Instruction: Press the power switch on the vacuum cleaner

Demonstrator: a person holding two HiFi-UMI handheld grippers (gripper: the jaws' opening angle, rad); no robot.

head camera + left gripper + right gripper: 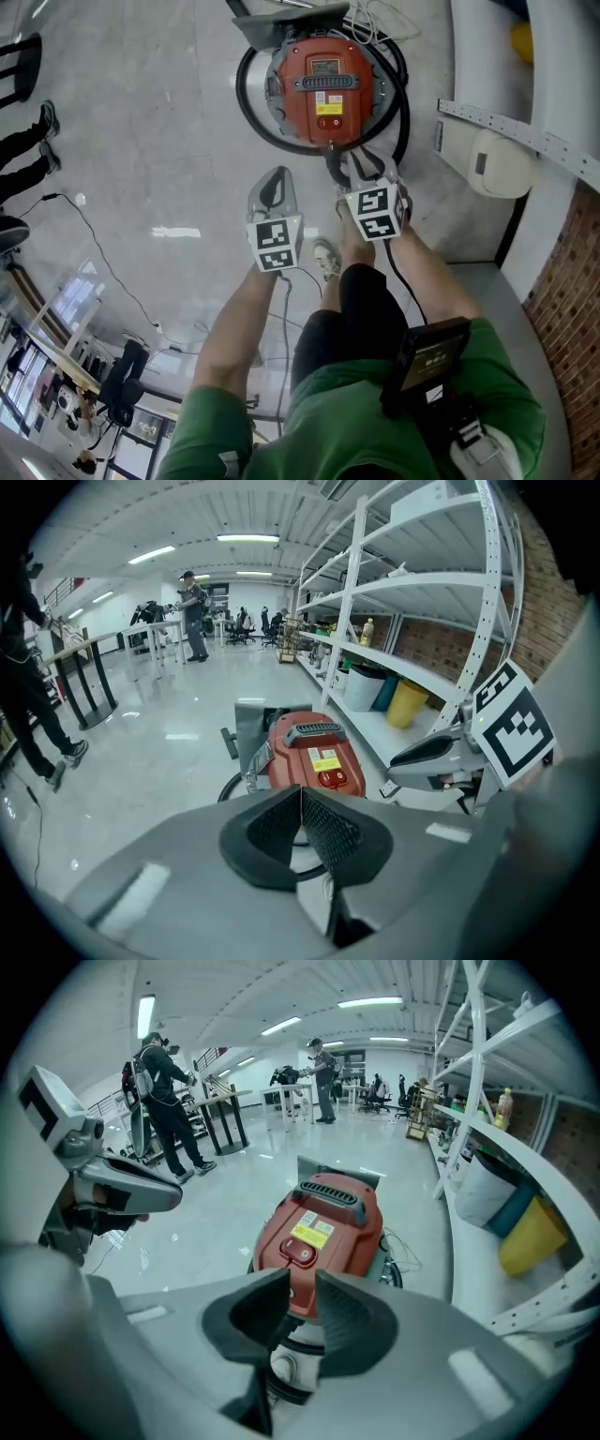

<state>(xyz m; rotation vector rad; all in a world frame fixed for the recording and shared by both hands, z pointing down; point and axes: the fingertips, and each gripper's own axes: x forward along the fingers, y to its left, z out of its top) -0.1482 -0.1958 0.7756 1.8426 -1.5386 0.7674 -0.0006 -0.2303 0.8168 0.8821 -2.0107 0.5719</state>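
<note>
right claw (302, 1283) parted, empty, just short of vacuum cleaner (323, 1222); left claw (301, 794) closed, alongside.

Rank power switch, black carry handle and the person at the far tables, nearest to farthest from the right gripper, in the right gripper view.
1. Power switch: just ahead of the right gripper, on the red lid.
2. Black carry handle: behind the switch, lid's far end.
3. Person: far back, centre.

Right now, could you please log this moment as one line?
vacuum cleaner on floor | switch untouched | left claw shut, empty | right claw open, empty
</note>
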